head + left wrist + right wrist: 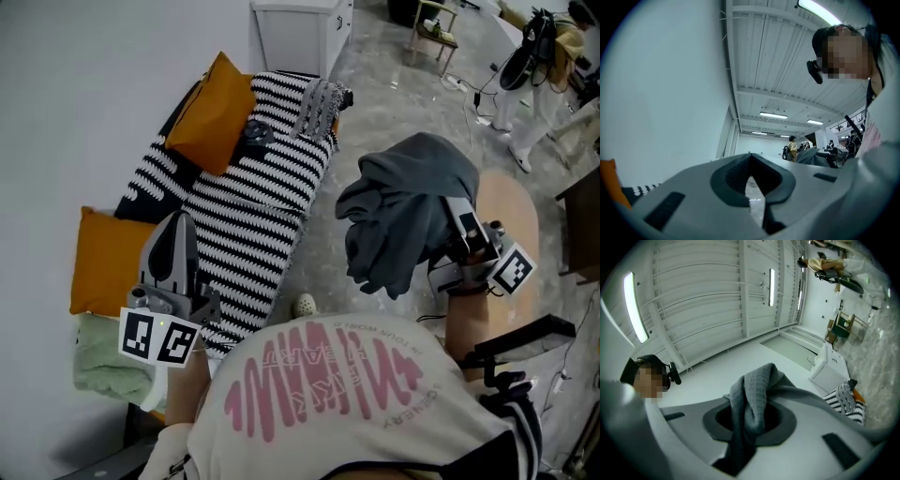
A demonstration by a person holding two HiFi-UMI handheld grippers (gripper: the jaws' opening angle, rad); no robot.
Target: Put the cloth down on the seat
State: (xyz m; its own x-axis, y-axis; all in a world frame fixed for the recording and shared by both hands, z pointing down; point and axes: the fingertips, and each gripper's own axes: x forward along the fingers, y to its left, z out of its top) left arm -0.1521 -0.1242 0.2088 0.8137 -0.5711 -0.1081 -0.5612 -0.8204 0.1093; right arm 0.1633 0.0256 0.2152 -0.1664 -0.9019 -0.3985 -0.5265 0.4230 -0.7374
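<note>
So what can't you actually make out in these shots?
- Head view: tips of the right tongs, buried in the grey cloth they grip.
- Head view: a small dark item on the striped seat, too small to name.
- Head view: the green fabric, partly behind the left tongs and the person's arm.
- Left gripper view: distant people, too small to detail; the seat is nearly off the left edge.

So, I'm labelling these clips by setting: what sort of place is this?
Probably a mock living-room corner inside a large hall or lab: a black-and-white striped sofa with orange square cushions stands under a high white panelled ceiling with strip lights, and other people stand far off.
</note>
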